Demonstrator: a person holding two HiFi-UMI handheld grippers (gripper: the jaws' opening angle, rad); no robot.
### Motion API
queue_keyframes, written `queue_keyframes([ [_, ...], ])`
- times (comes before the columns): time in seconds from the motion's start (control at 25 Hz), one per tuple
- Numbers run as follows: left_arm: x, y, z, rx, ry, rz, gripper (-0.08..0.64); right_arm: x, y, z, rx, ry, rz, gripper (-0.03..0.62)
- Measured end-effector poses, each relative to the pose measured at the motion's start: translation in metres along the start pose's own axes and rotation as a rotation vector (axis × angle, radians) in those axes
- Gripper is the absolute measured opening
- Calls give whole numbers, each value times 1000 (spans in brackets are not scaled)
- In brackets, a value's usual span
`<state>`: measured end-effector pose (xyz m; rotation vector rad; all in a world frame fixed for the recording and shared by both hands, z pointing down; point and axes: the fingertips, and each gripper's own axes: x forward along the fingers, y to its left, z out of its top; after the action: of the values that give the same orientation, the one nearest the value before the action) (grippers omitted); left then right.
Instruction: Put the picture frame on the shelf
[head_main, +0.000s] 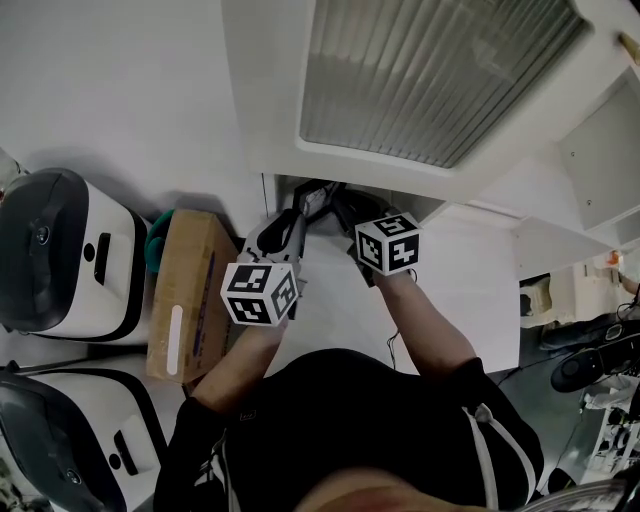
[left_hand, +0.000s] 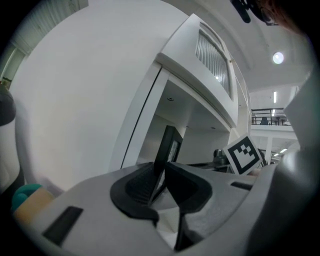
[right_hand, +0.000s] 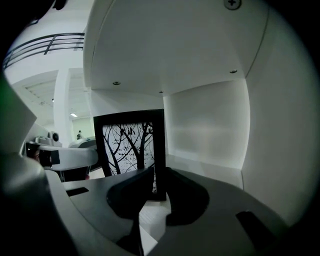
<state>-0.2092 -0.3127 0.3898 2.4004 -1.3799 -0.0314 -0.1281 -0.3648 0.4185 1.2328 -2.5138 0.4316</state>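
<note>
The picture frame (right_hand: 131, 145) is black, with a bare-tree print, and stands upright in the white shelf's open compartment (right_hand: 210, 167). My right gripper (right_hand: 159, 182) is shut on its right border. In the left gripper view the frame (left_hand: 167, 145) shows edge-on, and my left gripper (left_hand: 161, 172) is shut on its near lower edge. In the head view both grippers reach under the shelf's overhang (head_main: 400, 180), the left gripper (head_main: 300, 212) beside the right gripper (head_main: 342, 212). The frame itself is mostly hidden there.
A cardboard box (head_main: 190, 290) stands on the floor left of my left arm, with a teal thing (head_main: 157, 245) behind it. Two white-and-black machines (head_main: 60, 260) (head_main: 50, 440) stand further left. A ribbed panel (head_main: 430, 70) covers the cabinet above the compartment.
</note>
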Motion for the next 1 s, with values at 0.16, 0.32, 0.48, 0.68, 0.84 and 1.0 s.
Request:
queue_keyframes([
  [0.16,3,-1,-7,-34,19,-11,71,-6,-5,-3,16,-6,-6,82],
  [0.32,5,3,-14,-52,26,6,71,-1,-6,-4,15,-3,-3,81],
  [0.48,2,7,-13,-37,19,23,72,11,-1,0,3,-7,14,83],
  [0.68,1,9,-20,-58,34,14,71,27,9,6,-5,9,48,86],
  [0.84,9,-5,-29,-39,59,-24,71,36,27,7,-36,3,77,68],
  [1.0,15,-9,-43,-42,86,-32,71,37,24,2,1,1,68,66],
])
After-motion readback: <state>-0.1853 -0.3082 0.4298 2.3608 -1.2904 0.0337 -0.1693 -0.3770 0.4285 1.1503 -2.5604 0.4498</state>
